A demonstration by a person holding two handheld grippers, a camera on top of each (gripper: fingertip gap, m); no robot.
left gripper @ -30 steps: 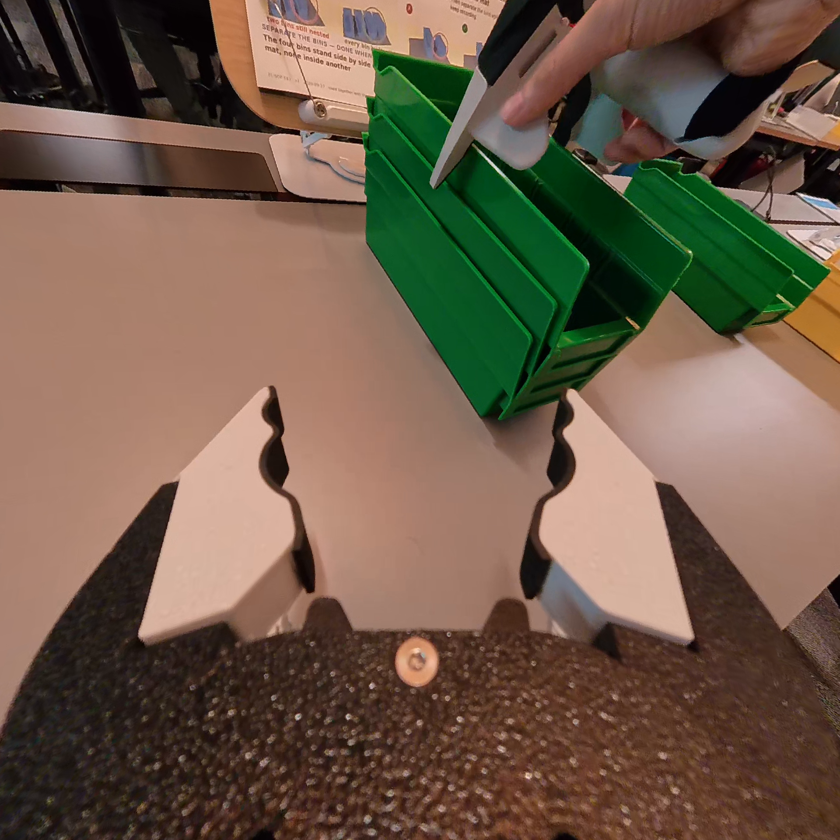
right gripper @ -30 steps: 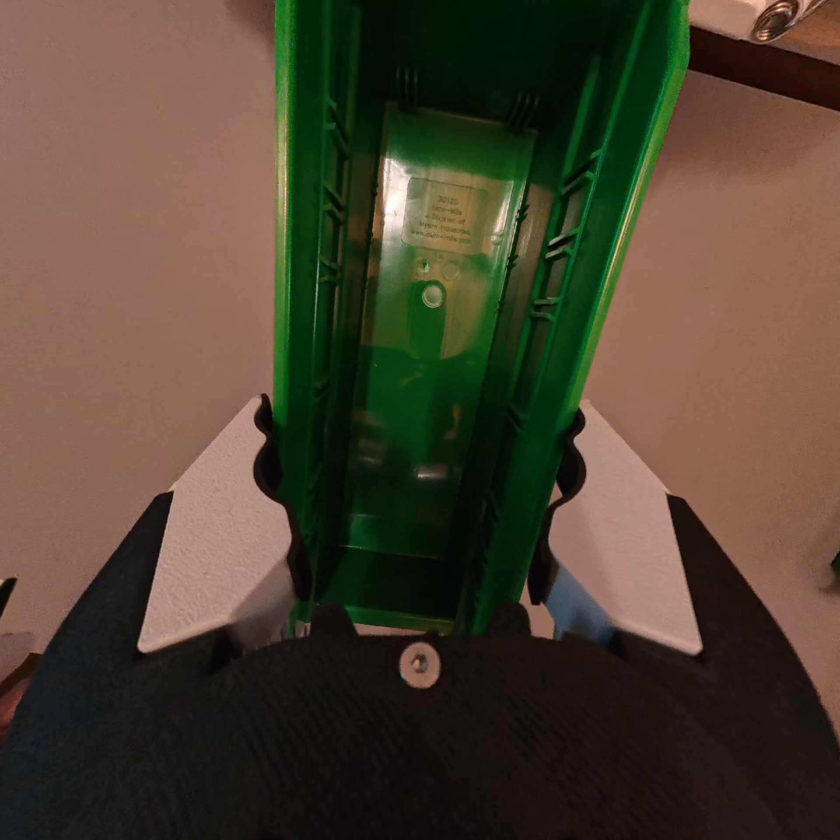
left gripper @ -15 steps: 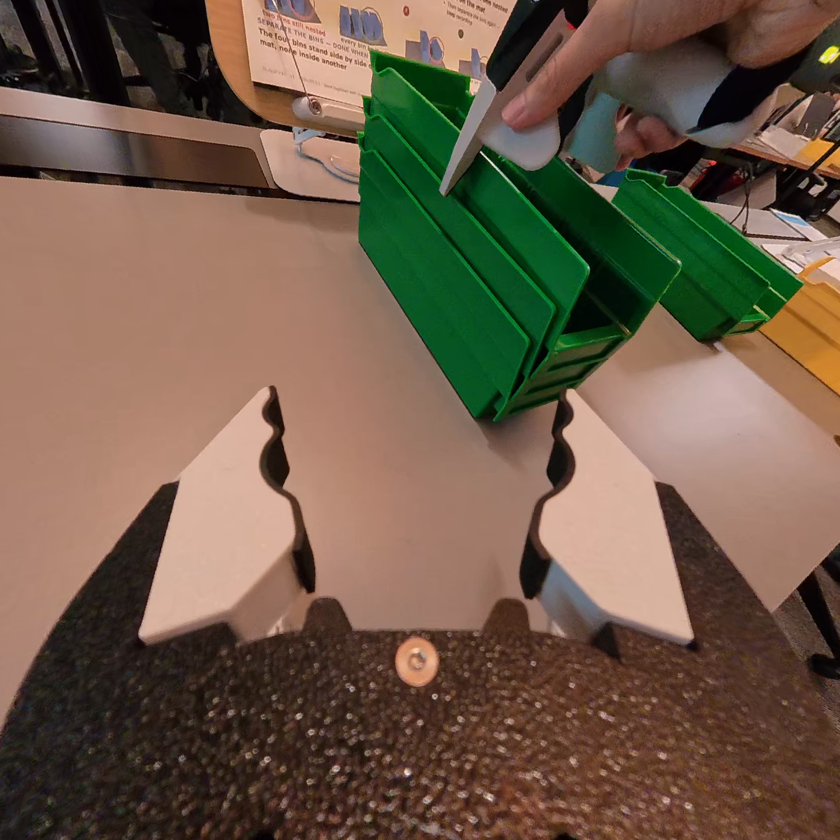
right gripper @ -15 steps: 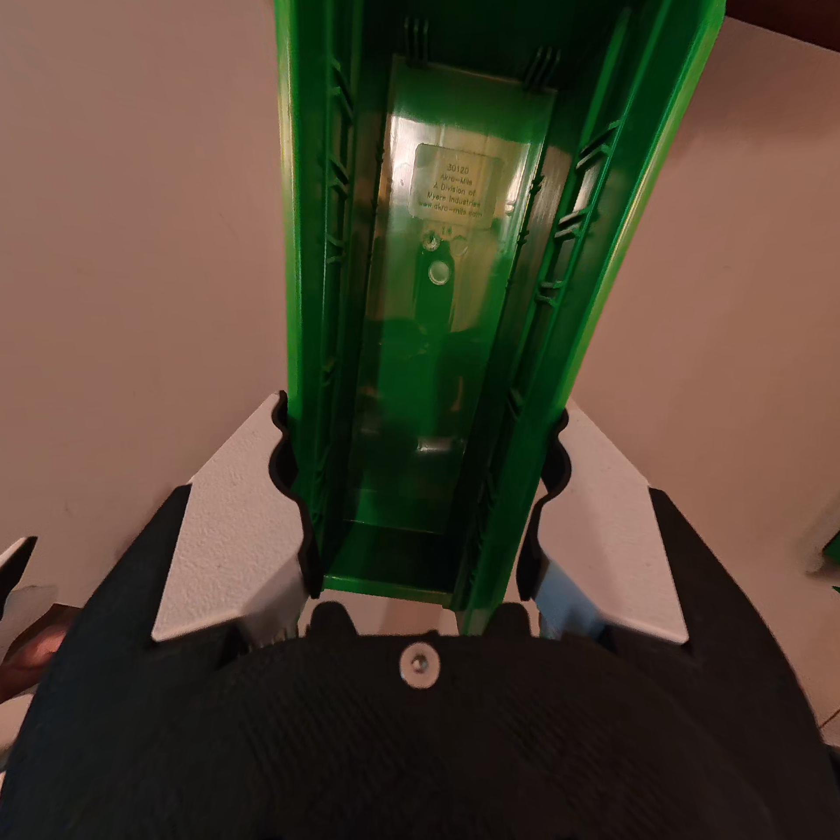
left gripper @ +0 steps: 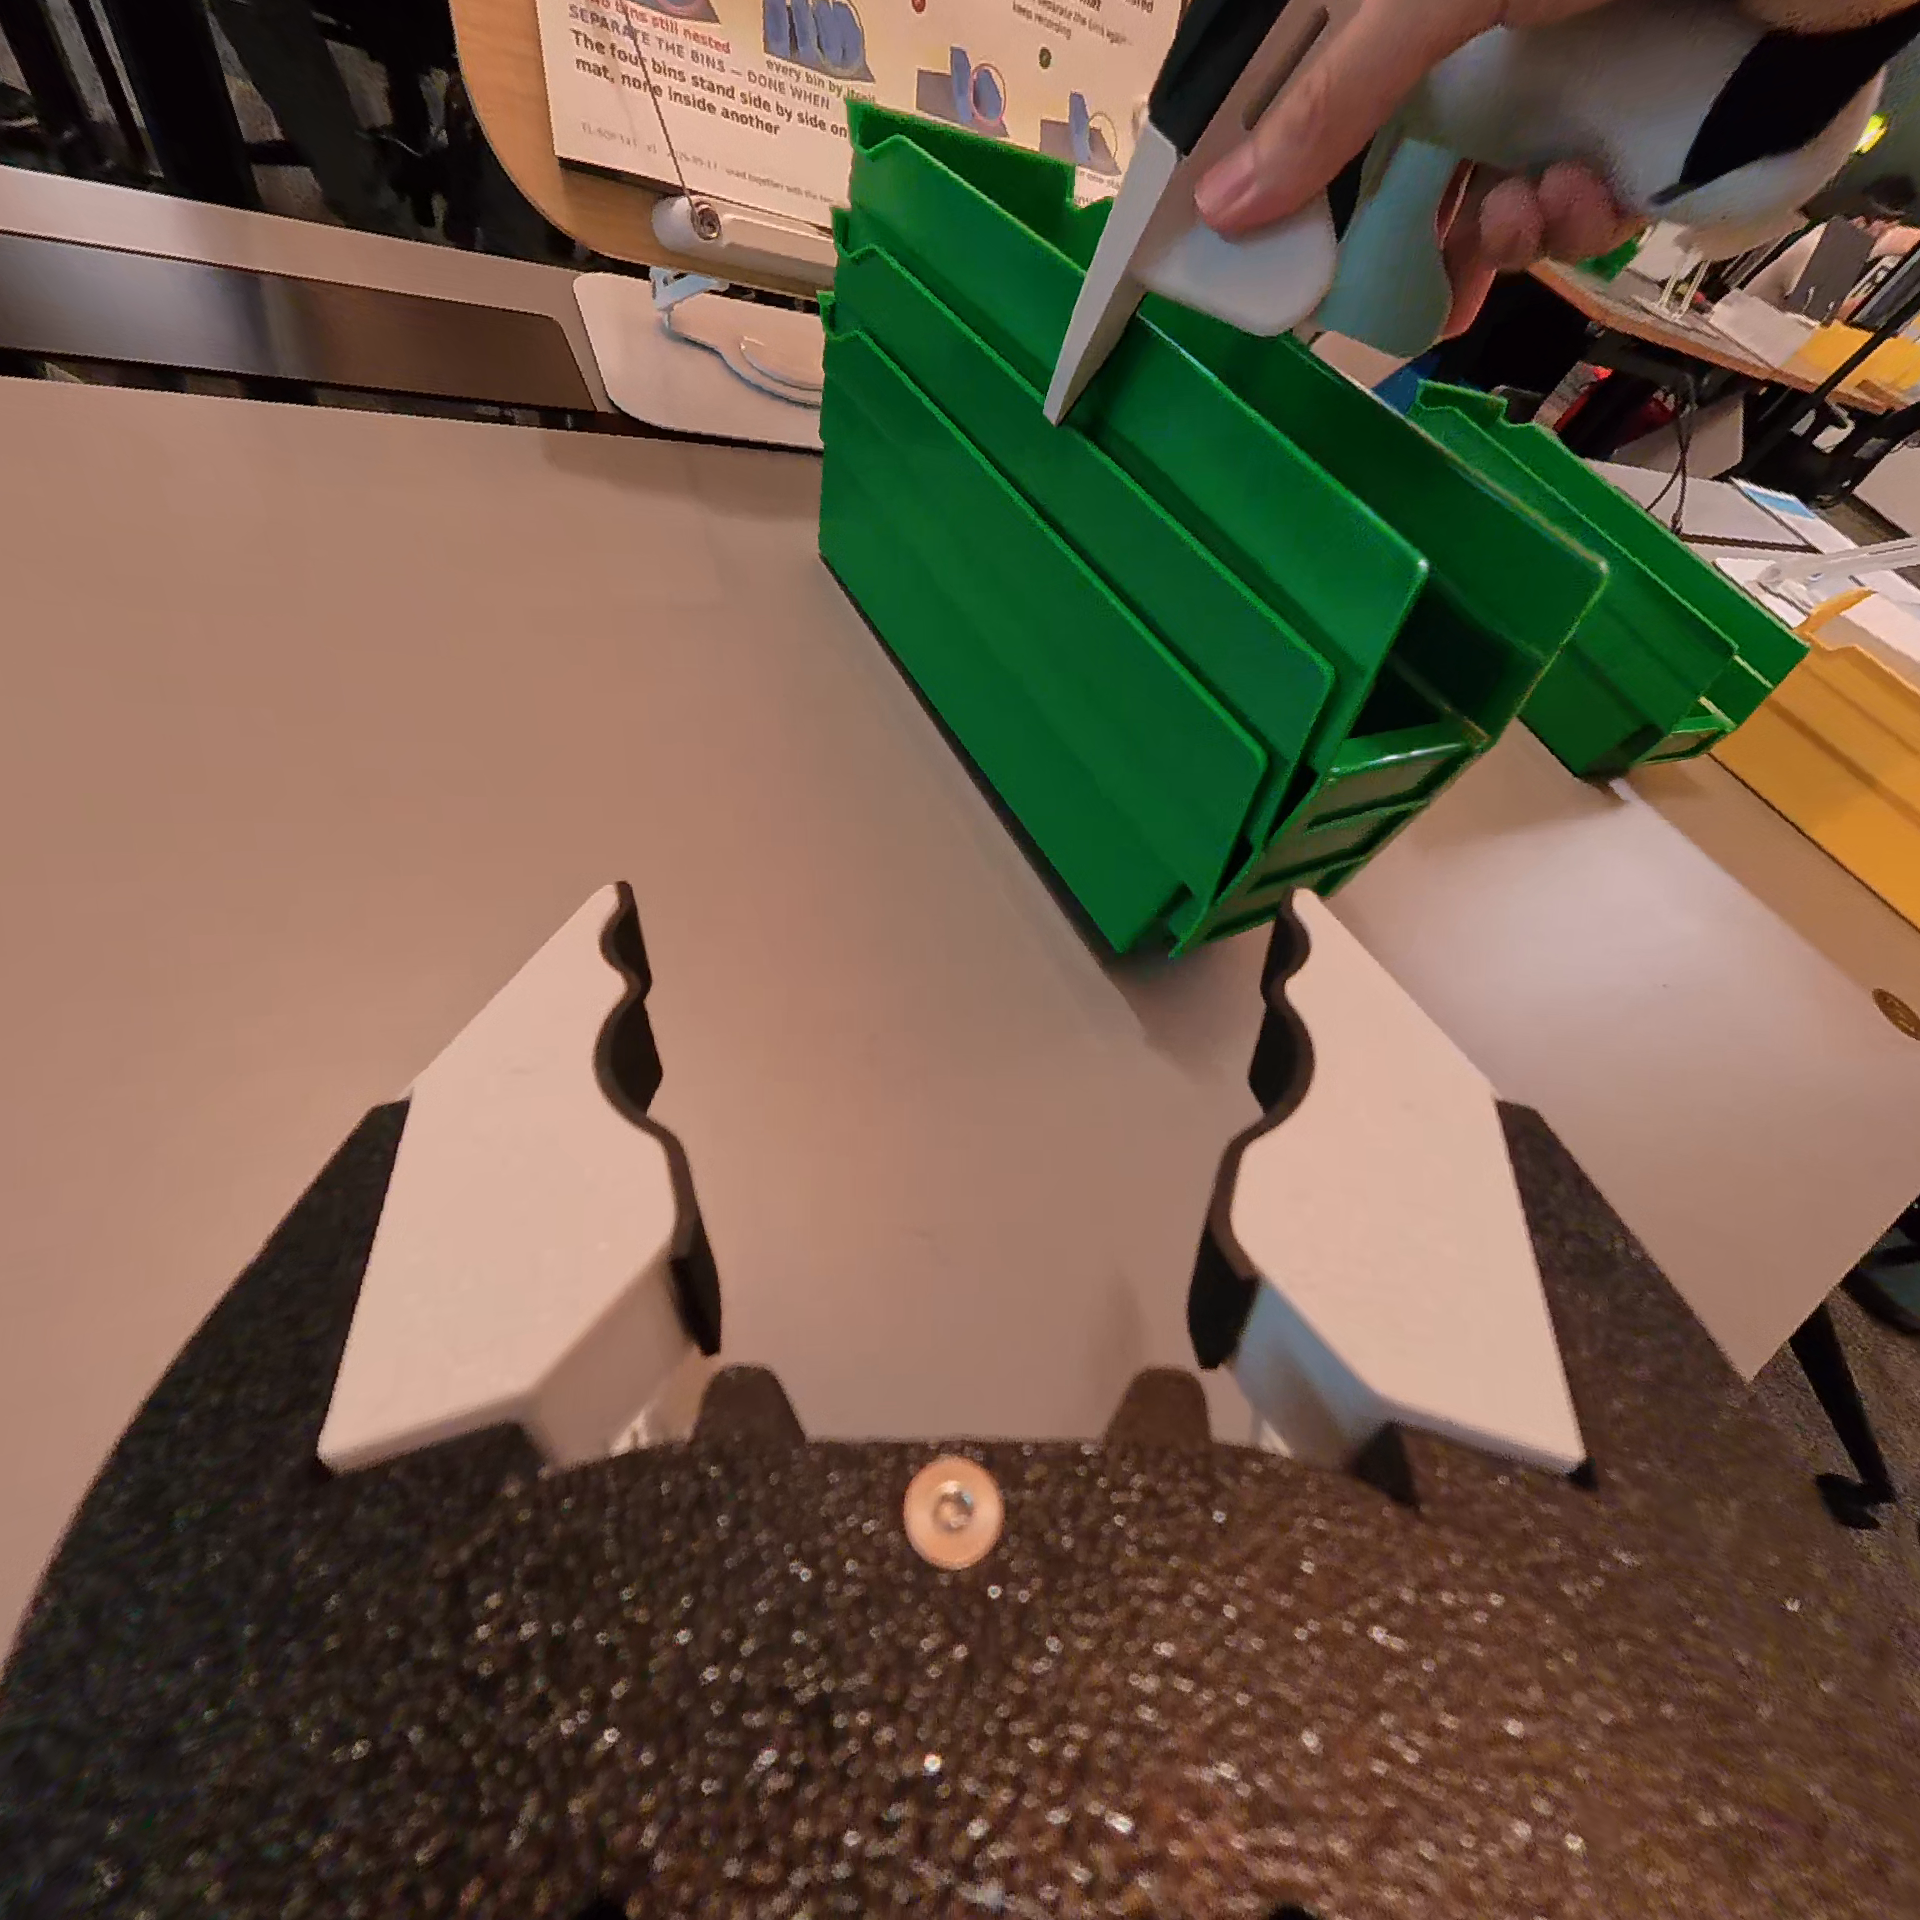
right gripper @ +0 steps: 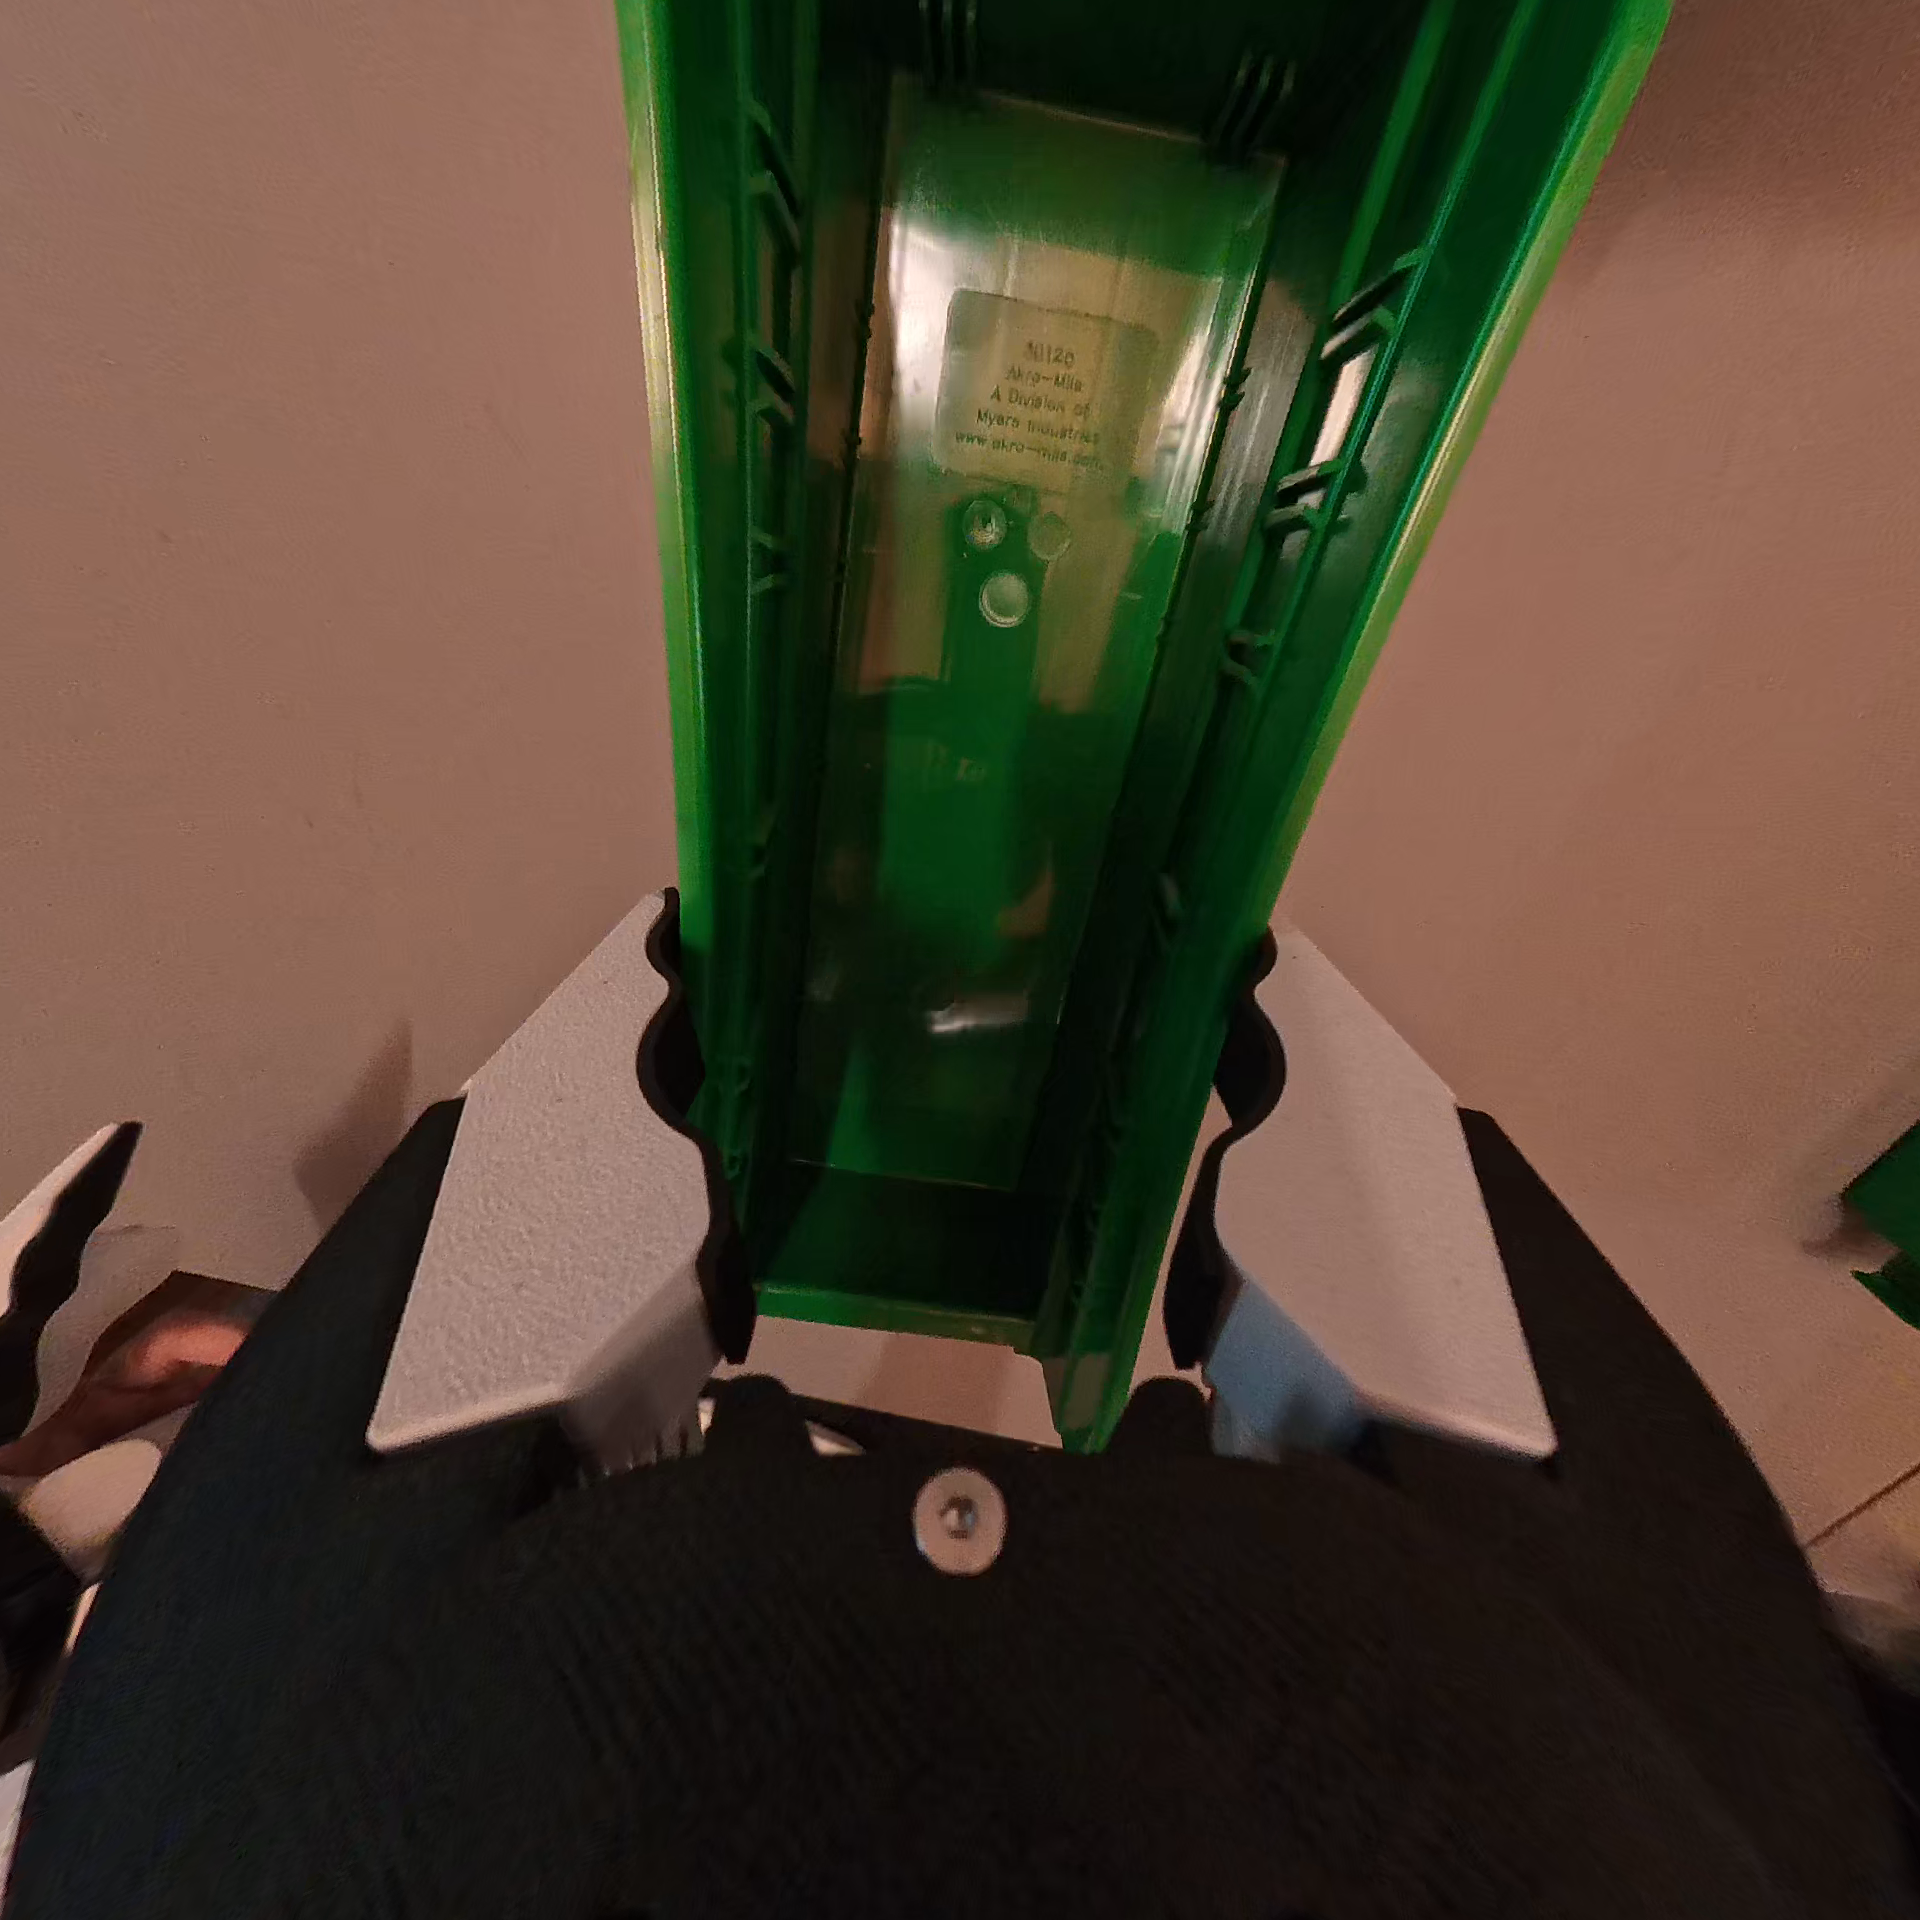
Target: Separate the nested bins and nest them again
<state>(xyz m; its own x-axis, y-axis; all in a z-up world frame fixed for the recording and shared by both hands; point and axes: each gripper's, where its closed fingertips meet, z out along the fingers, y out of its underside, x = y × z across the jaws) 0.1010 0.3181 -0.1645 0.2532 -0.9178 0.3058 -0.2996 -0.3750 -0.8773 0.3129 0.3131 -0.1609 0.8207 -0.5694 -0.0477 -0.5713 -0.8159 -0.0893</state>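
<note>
A stack of nested green bins (left gripper: 1018, 707) stands on the tan table (left gripper: 416, 727). The top bin (left gripper: 1247, 520) sits higher than the two under it. My right gripper (right gripper: 964, 925) is shut across this top bin (right gripper: 1039, 675), one finger on each long outer wall; one white finger (left gripper: 1107, 291) shows from the side in the left wrist view, with a hand on the gripper. My left gripper (left gripper: 956, 904) is open and empty, low over the table just before the stack's near end.
Another green bin (left gripper: 1621, 603) stands alone behind the stack to the right, also at the edge of the right wrist view (right gripper: 1886, 1236). Yellow bins (left gripper: 1849, 748) lie farther right. An instruction board (left gripper: 727, 94) stands at the back. The table's edge (left gripper: 1662, 1195) runs close on the right.
My right gripper's fingers have closed in onto the top bin's walls, and the bin has tilted slightly between them. My left gripper has stayed open and shifted only slightly.
</note>
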